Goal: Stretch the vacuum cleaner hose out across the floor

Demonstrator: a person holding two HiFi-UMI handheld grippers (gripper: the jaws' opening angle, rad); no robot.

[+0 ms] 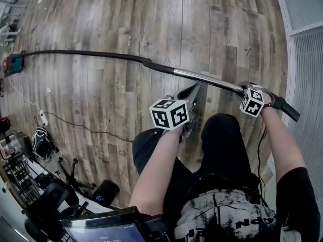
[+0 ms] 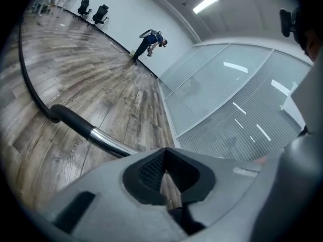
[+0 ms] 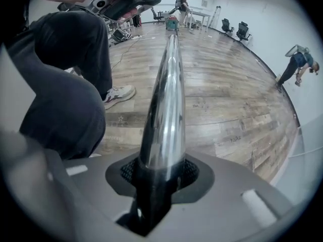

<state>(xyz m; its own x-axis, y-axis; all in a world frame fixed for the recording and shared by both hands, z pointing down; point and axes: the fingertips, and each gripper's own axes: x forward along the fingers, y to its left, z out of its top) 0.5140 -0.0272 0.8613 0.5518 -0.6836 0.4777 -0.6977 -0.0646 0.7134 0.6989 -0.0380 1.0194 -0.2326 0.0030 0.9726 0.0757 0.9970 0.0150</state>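
The black vacuum hose (image 1: 81,53) runs across the wooden floor from the vacuum cleaner (image 1: 12,64) at the far left to a black cuff (image 1: 150,64). From the cuff a chrome tube (image 1: 207,78) leads on to a black handle end (image 1: 287,110). My right gripper (image 1: 251,94) is shut on the chrome tube (image 3: 166,100), which runs straight out from between its jaws (image 3: 159,178). My left gripper (image 1: 194,94) hovers just below the tube, shut with nothing in it (image 2: 166,175). In the left gripper view the tube (image 2: 108,142) and hose (image 2: 28,79) pass to the left.
A thin cable (image 1: 75,122) trails over the floor at the left. Gear and a stand (image 1: 40,145) crowd the bottom-left corner. A glass wall (image 2: 227,84) lines the right side. A person (image 2: 149,42) bends over far off, near office chairs (image 2: 93,8). My legs (image 1: 222,140) are below the tube.
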